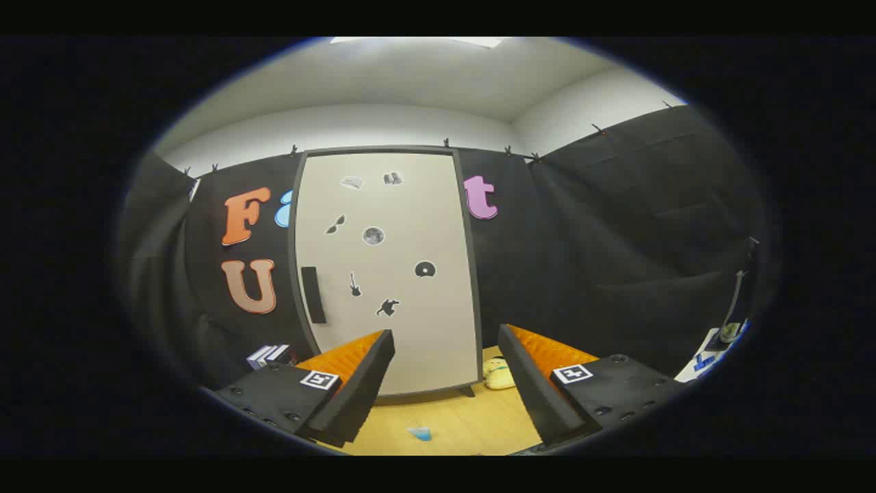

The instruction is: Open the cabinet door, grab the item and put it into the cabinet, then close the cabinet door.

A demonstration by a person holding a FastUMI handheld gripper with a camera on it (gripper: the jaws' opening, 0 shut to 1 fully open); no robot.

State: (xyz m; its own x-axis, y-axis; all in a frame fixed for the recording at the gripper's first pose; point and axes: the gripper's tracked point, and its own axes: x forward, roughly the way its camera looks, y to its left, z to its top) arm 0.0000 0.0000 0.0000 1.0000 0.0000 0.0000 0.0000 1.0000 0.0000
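A tall pale cabinet (390, 274) with a dark frame stands on the wooden table (465, 424), beyond my fingers. Its door is shut and carries several small dark stickers. A dark vertical handle (313, 294) sits near the door's left edge. A small yellow plush toy (498, 374) lies on the table by the cabinet's lower right corner, just left of my right finger. My gripper (445, 373) is open, held back from the cabinet, with nothing between its fingers.
A small blue piece (419, 433) lies on the table between my fingers, nearer than the cabinet. A few books (268, 355) lie to the left of the cabinet. A white surface with small items (712, 352) is at the far right.
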